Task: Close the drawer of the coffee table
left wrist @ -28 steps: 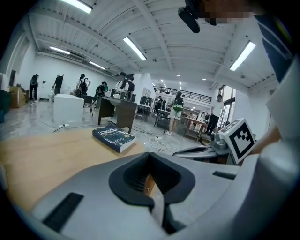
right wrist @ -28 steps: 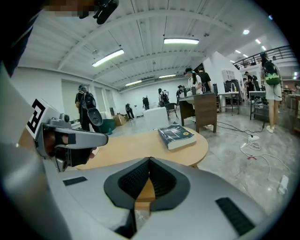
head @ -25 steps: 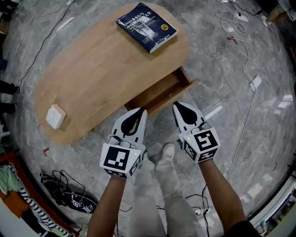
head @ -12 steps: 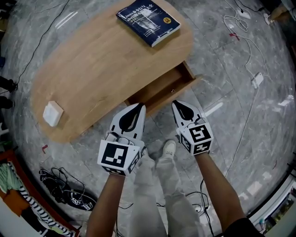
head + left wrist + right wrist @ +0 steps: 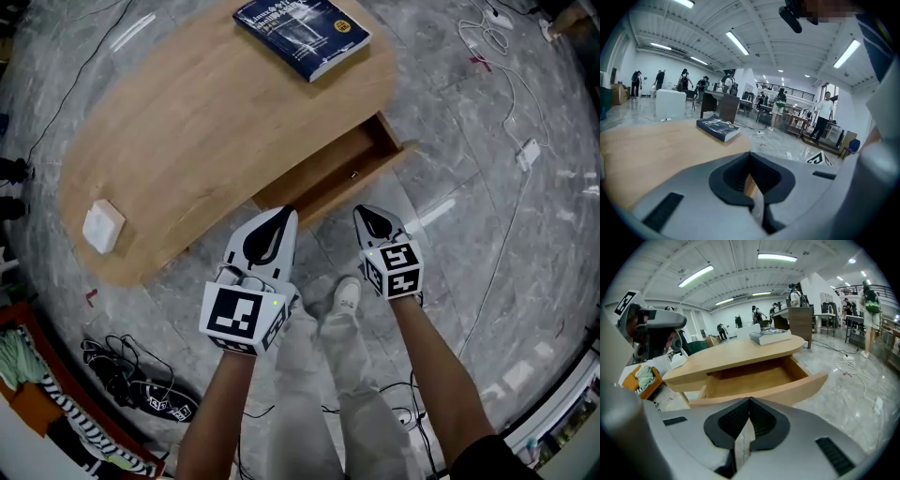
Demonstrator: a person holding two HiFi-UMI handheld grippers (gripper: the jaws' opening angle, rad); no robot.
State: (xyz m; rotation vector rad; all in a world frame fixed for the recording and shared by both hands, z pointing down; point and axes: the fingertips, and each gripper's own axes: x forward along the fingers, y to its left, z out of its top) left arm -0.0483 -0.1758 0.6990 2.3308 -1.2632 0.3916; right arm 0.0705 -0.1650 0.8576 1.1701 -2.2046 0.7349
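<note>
— Left gripper (image 5: 750, 154) and right gripper (image 5: 750, 401): how do their jaws stand?

— Both pairs are pressed together at the tips with nothing clamped between them. Each gripper is empty and is held like a blunt pusher rather than a grasper.

— And the light wooden drawer with the curved front panel (image 5: 754, 378)?

— It is pulled well out from under the oval light-wood coffee table (image 5: 206, 122), and its inside is bare. The right gripper view looks straight at the front panel, just beyond the tips and apparently apart from them. In the head view the left gripper's tip lies right at the panel's near corner. It may be touching there, but that angle does not settle it.

— So which step is this?

— I judge it to be the approach, just before the push, since the drawer has not gone in at all.

— What does the next move call for?

— Probably both closed tips set flat against the front panel, one toward each end. Then a level, even push along the drawer's run toward the table, so that it doesn't skew and bind. The thick dark blue book (image 5: 302, 33) at the far end of the tabletop is well out of the way.
</note>
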